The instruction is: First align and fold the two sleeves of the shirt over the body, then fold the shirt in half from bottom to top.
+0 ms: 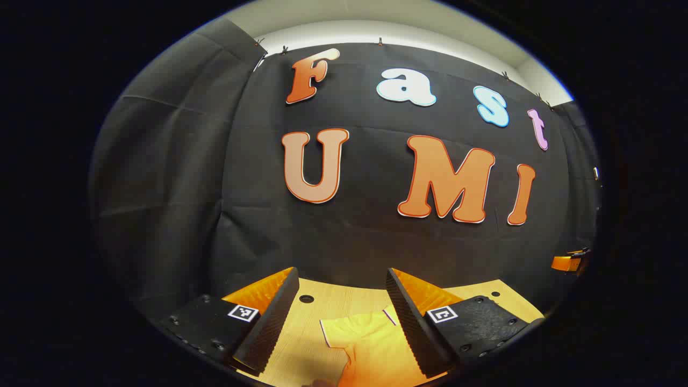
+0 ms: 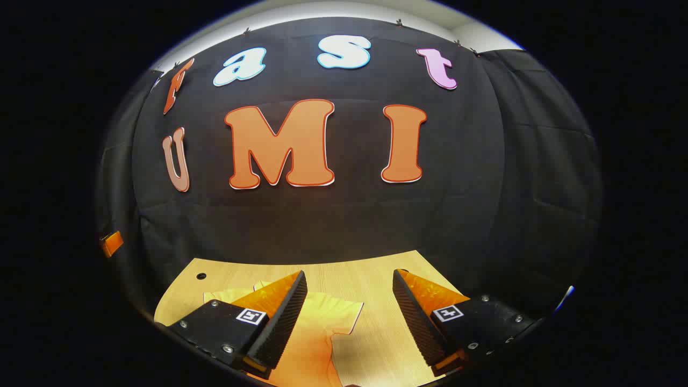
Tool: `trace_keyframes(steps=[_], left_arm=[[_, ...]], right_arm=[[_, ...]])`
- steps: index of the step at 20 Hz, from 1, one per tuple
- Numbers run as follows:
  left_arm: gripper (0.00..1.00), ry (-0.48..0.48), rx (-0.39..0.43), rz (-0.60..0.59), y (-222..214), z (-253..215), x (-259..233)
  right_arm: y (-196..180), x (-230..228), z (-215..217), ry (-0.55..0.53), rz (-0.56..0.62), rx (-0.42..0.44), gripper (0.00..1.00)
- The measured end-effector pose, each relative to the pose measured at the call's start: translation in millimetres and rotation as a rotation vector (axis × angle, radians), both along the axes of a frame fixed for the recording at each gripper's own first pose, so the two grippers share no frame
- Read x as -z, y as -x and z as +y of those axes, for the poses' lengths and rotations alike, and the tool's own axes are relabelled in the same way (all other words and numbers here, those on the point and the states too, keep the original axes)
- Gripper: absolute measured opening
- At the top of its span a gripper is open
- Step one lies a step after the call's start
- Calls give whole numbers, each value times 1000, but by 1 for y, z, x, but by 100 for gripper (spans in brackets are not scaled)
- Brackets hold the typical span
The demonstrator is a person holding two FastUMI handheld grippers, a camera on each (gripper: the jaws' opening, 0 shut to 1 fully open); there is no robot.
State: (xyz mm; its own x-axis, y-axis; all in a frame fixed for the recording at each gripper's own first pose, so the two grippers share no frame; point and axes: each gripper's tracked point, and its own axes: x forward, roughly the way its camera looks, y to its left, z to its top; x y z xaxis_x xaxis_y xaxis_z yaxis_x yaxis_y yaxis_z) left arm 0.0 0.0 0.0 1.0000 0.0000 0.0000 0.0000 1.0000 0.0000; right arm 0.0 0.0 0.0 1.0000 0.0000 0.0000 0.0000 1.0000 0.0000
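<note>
Right now the soft yellow cloth shirt (image 1: 371,344) lies spread flat on the pale wooden desk (image 1: 333,303), and I think that is so its short sleeves are easy to reach for the first fold. The left gripper (image 1: 342,317) hangs above one sleeve of the shirt and the right gripper (image 2: 349,317) above the other sleeve (image 2: 338,314), each with its fingers wide apart and holding nothing. Behind the shirt, the desk ends at the black cloth wall (image 2: 484,177).
</note>
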Motion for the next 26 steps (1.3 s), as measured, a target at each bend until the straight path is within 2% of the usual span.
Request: trace_keyframes(steps=[9, 16, 17, 26], left_arm=[[98, 9, 13, -10, 3, -6, -2], [97, -36, -15, -13, 6, 1, 0], [99, -39, -15, -10, 7, 1, 0], [98, -34, -5, 2, 10, -2, 5]], right_arm=[[2, -1, -4, -1, -1, 11, 97], [4, 1, -2, 10, -2, 5, 97], [3, 3, -2, 12, 4, 2, 97], [0, 16, -2, 0, 61, -7, 97]])
